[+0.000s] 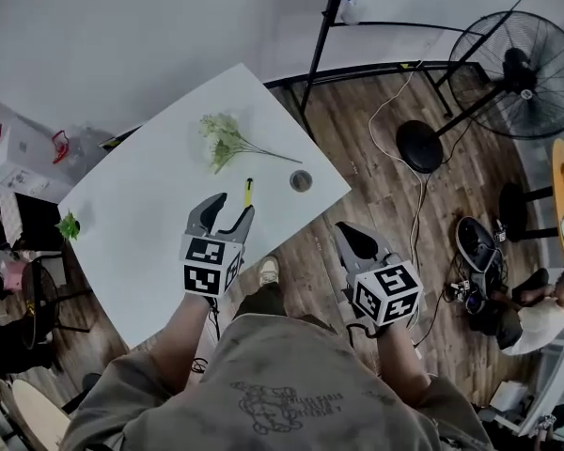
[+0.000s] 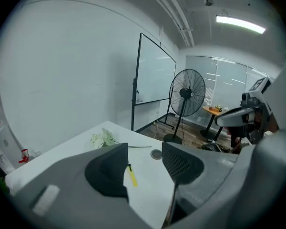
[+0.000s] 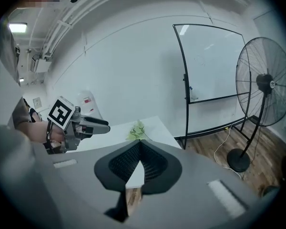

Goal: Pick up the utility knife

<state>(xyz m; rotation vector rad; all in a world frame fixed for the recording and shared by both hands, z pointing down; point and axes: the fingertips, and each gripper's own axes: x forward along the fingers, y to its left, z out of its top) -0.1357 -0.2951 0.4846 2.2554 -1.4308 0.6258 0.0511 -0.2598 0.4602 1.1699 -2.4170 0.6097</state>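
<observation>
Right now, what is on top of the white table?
A flower sprig, the yellow utility knife and a small round disc lie on the white table. The left gripper, fingers apart, hides the patch of table beneath it in the head view.

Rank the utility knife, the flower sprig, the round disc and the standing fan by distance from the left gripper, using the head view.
1. utility knife, just ahead of the left gripper.
2. flower sprig and round disc, farther ahead; too close to call.
3. standing fan, far off at right.
</observation>
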